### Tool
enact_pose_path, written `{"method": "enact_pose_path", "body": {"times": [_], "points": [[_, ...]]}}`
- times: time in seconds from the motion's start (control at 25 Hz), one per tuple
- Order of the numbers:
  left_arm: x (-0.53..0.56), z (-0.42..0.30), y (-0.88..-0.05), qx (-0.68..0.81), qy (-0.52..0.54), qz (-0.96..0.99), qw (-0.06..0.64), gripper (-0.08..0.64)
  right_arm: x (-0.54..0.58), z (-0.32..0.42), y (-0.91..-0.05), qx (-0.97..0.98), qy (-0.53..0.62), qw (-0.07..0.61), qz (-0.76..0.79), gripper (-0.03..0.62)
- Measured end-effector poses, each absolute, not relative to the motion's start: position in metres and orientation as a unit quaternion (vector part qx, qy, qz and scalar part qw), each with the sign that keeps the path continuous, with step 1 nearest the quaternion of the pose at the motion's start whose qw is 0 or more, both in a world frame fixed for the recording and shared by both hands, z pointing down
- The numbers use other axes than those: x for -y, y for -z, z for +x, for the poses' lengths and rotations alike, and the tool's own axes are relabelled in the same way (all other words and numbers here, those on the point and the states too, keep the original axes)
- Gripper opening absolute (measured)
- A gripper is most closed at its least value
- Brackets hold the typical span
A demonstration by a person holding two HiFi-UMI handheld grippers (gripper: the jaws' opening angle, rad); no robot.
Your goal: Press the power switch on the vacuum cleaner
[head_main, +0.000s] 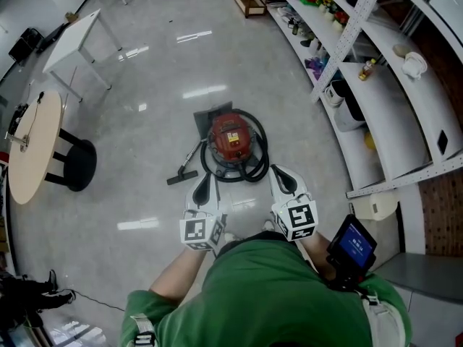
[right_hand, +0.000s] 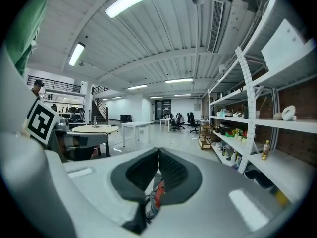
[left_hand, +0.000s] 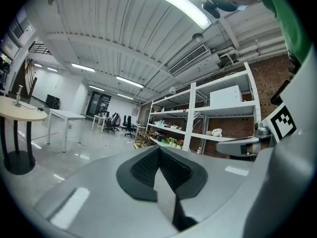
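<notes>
The red vacuum cleaner (head_main: 231, 139) stands on the grey floor ahead of me, its black hose (head_main: 257, 166) coiled around it and a black floor nozzle (head_main: 181, 176) lying to its left. Both grippers hover above the floor on the near side of the vacuum, apart from it. The left gripper (head_main: 203, 187) sits by the hose's near left, jaws together and empty; its own view shows the left gripper (left_hand: 158, 150) pointing out over the room. The right gripper (head_main: 283, 180) is also shut and empty. Under the right gripper (right_hand: 158, 152) a sliver of the red vacuum (right_hand: 157, 197) shows.
Long white shelving (head_main: 376, 71) loaded with items runs along the right. A round wooden table (head_main: 32, 147) and a black stool (head_main: 76, 166) stand at the left, a white table (head_main: 72, 38) farther back. A device with a blue screen (head_main: 353, 244) sits at my right arm.
</notes>
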State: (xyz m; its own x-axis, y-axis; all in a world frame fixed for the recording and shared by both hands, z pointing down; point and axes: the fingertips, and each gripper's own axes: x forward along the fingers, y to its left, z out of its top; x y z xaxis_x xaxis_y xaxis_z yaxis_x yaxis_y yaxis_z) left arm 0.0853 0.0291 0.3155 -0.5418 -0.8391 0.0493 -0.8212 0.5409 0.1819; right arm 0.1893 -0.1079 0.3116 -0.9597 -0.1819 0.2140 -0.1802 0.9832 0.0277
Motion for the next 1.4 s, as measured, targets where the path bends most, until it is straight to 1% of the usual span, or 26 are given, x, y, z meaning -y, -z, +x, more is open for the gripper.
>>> {"method": "enact_pose_path", "body": {"times": [0.44, 1.4], "points": [[-0.015, 0.117, -0.307, 0.88, 0.05, 0.469, 0.062, 0.006, 0.129, 0.224, -0.308, 0.99, -0.009, 0.1, 0.095, 0.004], [-0.024, 0.141, -0.311, 0.88, 0.054, 0.468, 0.065, 0.006, 0.115, 0.244, -0.311, 0.991, -0.011, 0.103, 0.089, 0.003]]}}
